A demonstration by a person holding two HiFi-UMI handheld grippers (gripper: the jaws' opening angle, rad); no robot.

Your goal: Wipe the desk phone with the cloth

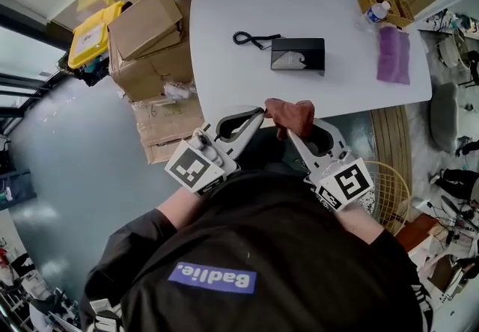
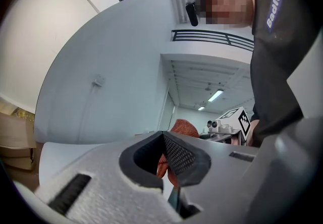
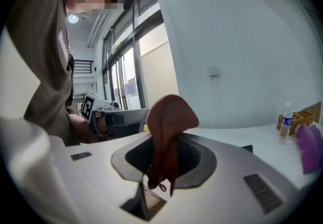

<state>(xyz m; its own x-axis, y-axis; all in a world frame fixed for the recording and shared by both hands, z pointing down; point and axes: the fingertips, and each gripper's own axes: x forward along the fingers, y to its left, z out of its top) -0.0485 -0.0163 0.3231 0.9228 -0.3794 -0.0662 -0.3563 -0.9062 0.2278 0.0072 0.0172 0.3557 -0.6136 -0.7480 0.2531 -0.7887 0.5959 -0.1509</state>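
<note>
The right tool (image 1: 287, 128) is clamped on the bunched cloth (image 1: 294, 114), and the left tool (image 1: 260, 111) pinches its edge. If either grip shifts, the cloth could drop short of the desk phone (image 1: 298, 54) ahead.

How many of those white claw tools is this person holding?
2: the white two-jaw left gripper and the white right gripper, both pinching the reddish-brown cloth.

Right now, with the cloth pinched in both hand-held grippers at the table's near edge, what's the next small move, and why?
Probably carry the cloth forward over the white table to the desk phone. The left hand-held gripper and right hand-held gripper both look shut on the cloth at the near edge, while the phone lies farther in, apart from it.
</note>
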